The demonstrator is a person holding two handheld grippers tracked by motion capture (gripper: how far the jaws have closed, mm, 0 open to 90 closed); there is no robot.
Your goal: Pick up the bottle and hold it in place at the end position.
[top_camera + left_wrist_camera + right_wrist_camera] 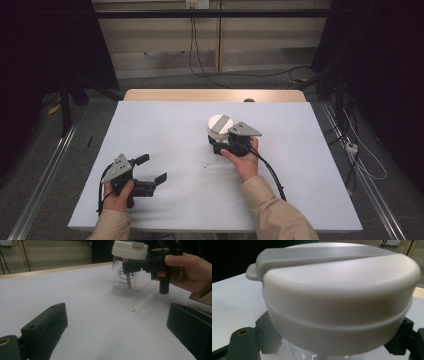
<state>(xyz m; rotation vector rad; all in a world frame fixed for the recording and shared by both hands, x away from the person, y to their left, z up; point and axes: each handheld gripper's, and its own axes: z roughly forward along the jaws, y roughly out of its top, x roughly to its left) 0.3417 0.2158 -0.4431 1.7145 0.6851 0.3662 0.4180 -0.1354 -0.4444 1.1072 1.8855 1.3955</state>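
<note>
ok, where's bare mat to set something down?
Free: the white mat left of the clear white-lidded jar, ahead of the open left gripper; also the mat's right edge. Crowded: around the jar, where the right gripper clamps it.

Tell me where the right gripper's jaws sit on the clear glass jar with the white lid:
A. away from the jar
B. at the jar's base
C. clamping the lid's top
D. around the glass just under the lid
D: the right gripper has its black jaws either side of the clear glass jar, just beneath the white lid.
</note>
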